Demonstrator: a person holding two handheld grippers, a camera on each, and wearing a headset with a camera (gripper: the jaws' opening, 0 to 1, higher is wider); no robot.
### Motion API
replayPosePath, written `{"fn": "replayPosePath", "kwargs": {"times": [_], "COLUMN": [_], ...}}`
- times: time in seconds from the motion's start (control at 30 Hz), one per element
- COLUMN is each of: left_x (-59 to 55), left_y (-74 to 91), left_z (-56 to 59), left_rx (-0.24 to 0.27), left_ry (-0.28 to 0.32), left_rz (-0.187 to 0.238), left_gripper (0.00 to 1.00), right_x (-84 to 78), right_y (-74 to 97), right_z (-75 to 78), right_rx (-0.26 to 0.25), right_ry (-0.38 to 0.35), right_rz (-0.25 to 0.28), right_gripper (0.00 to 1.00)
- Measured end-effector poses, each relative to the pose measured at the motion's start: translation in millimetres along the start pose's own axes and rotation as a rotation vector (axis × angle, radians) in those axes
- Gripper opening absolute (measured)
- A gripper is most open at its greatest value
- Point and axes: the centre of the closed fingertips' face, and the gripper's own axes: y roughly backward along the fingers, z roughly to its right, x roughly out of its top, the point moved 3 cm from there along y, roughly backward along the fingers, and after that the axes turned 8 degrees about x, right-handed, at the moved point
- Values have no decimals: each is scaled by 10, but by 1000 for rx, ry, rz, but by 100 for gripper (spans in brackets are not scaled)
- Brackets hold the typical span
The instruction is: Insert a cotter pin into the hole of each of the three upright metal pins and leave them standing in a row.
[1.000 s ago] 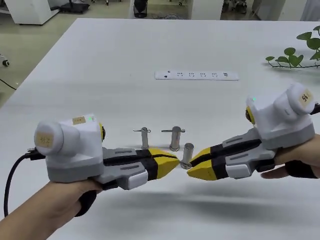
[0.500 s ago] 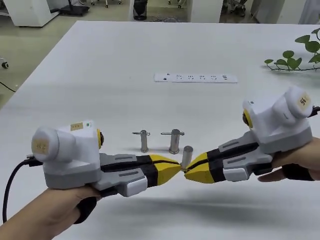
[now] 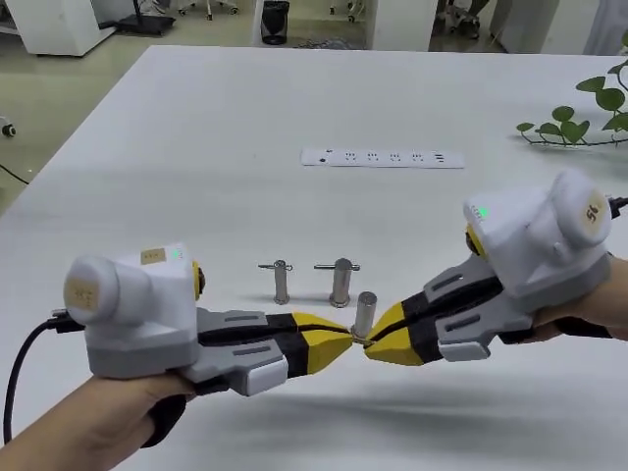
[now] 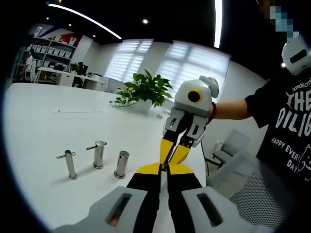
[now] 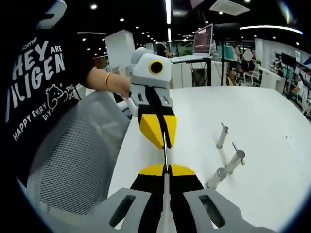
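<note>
Three upright metal pins stand in a row on the white table (image 3: pixel 196 157). The left pin (image 3: pixel 281 282) and the middle pin (image 3: pixel 340 282) each carry a cotter pin through the top. The right pin (image 3: pixel 365 312) has none. In front of it my left gripper (image 3: pixel 348 337) and right gripper (image 3: pixel 368 345) meet tip to tip. A thin cotter pin (image 5: pixel 164 153) spans the two tips, and both grippers look shut on it. In the left gripper view the bare pin (image 4: pixel 121 164) stands left of my jaws.
A white power strip (image 3: pixel 383 158) lies further back on the table. A green plant (image 3: pixel 579 113) trails over the far right edge. A grey mesh chair (image 5: pixel 73 160) stands by the near edge of the table.
The two grippers have closed the small gap between their tips and now touch in front of the right pin. The three pins have not moved.
</note>
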Motion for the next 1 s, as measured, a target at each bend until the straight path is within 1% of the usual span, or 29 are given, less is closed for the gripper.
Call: {"fn": "replayPosePath", "kwargs": {"times": [0.1, 0.13, 0.2, 0.3, 0.33, 0.4, 0.5, 0.57, 0.6, 0.73, 0.77, 0.8, 0.9, 0.93, 1.0], "left_x": [-3, -2, 7, 13, 14, 4, -14, -33, -43, -67, -81, -101, -124, -112, -116], "left_y": [-4, -11, -26, -47, -55, -66, -73, -78, -85, -118, -126, -136, -165, -181, -211], "left_z": [-20, -37, -58, -83, -105, -153, -176, -213, -231, -262, -274, -313, -357, -382, -370], "left_rx": [11, 22, 36, 54, 69, 102, 115, 134, 150, 174, 182, 210, 236, 256, 260], "left_ry": [-6, -8, -29, -45, -48, -59, -54, -57, -67, -70, -80, -95, -119, -160, -170], "left_rz": [0, 0, 3, 1, 0, -8, -15, -22, -26, -35, -42, -49, -57, -51, -52], "left_gripper": [1, 1, 2, 3, 3, 7, 11, 14, 15, 21, 23, 26, 32, 32, 31], "right_x": [-6, -11, -27, -48, -56, -87, -118, -151, -169, -235, -250, -269, -300, -320, -355], "right_y": [5, 12, 25, 46, 55, 87, 125, 159, 176, 223, 231, 243, 264, 277, 294], "right_z": [13, 28, 56, 87, 96, 119, 142, 154, 162, 210, 221, 241, 277, 300, 336], "right_rx": [-5, -11, -21, -38, -43, -51, -63, -76, -83, -107, -110, -117, -121, -126, -131], "right_ry": [14, 20, 27, 32, 34, 31, 17, 12, 10, 3, 4, 3, 1, 6, 11], "right_rz": [-13, -19, -29, -36, -38, -44, -43, -48, -53, -66, -70, -74, -87, -100, -115], "right_gripper": [0, 0, 0, 0, 0, 0, 0, 0, 0, 0, 0, 0, 0, 0, 0]}}
